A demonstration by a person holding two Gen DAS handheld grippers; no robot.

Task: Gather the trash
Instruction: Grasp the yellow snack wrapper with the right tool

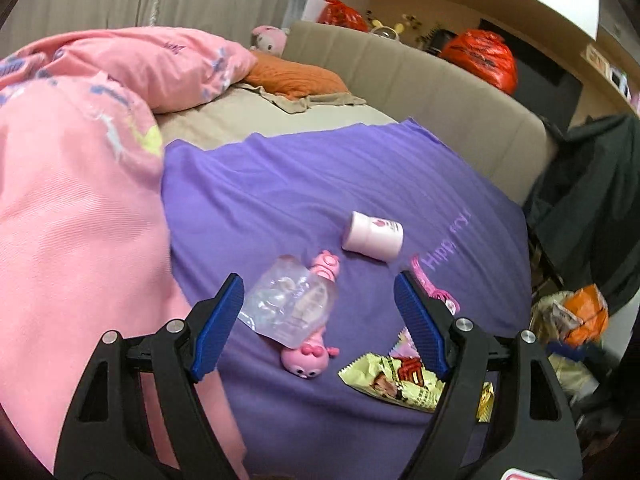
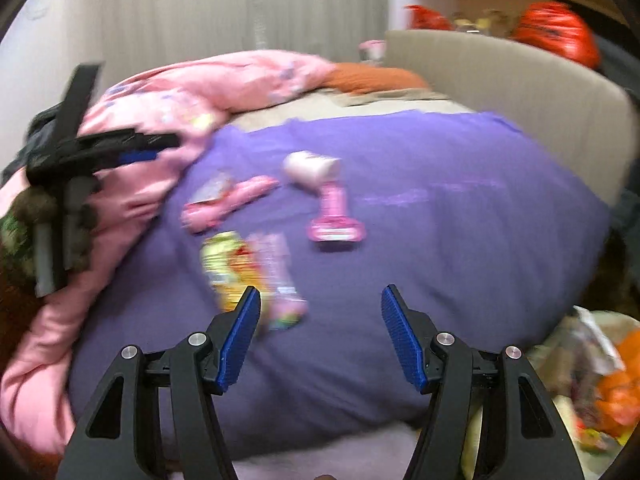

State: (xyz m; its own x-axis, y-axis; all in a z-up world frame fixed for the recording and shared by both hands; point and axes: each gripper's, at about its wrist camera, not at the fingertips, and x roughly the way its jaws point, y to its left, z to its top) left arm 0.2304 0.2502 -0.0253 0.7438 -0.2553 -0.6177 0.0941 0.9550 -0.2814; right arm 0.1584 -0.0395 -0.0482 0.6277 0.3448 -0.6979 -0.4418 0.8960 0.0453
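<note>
Left gripper [image 1: 319,298]: jaws wide apart, nothing between the pads, hanging over the near part of the purple blanket [image 1: 304,184]. Right gripper [image 2: 320,312]: jaws also wide apart, empty; view blurred.

Key relation, left to right in the left wrist view: clear plastic pouch [image 1: 290,302] lies just ahead of the left gripper, close to its left pad, slightly left of centre, not yet between the jaws. Long axis runs from near-left to far-right. It lies over a pink toy [image 1: 310,358] whose ends stick out near and far. Next right, farther off: small pink-white bottle [image 1: 372,236] on its side. Then yellow snack wrapper [image 1: 394,378], near-right, partly hidden behind the right pad.

In the right wrist view the wrapper [image 2: 228,268] sits just ahead-left of the right gripper's left pad, w/ a second, pale wrapper [image 2: 280,280] touching it on the right. Pink comb [image 2: 334,220] lies farther out, centre.

Judgement: left gripper nearer the pouch; right gripper nearer the wrappers. Pouch is flimsy, grip across the short width likely best.

Surface: soft bed, blanket creased, so items may sink or shift. Pink duvet [image 1: 80,200] heaped on the left. Headboard [image 1: 440,92] far right. Room: curtain at back, red bags [image 1: 480,58] on a shelf, open rubbish bag [image 1: 576,320] beside the bed at right.
</note>
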